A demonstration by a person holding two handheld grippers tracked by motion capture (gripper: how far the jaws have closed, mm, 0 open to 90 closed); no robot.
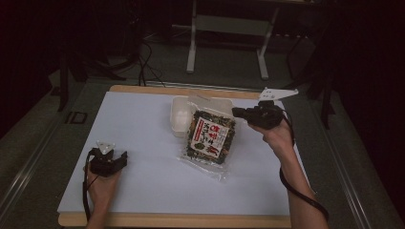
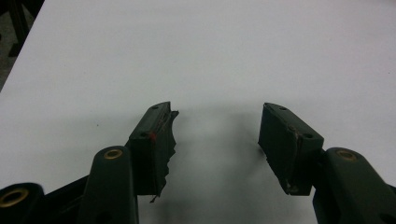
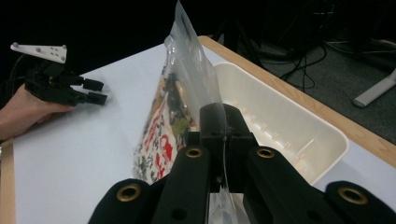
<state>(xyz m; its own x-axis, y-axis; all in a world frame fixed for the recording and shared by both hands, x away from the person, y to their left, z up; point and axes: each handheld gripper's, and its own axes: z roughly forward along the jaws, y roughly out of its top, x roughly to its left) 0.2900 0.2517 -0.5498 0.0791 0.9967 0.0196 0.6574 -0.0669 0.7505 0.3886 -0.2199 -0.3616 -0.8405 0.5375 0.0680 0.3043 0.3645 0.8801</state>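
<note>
Covering a wooden table (image 1: 181,220), a white sheet (image 1: 143,143) forms the work surface; the room behind is dark, with a grey floor, cables and a white stand (image 1: 229,28). The right gripper (image 1: 239,112), at two o'clock on the sheet, has its jaws clamped on the clear edge of a snack packet (image 1: 211,136), which leans against a white plastic tray (image 1: 180,114) at twelve o'clock. The left gripper (image 1: 122,157), at eight o'clock, well apart from the packet, rests with jaws wide and empty.
</note>
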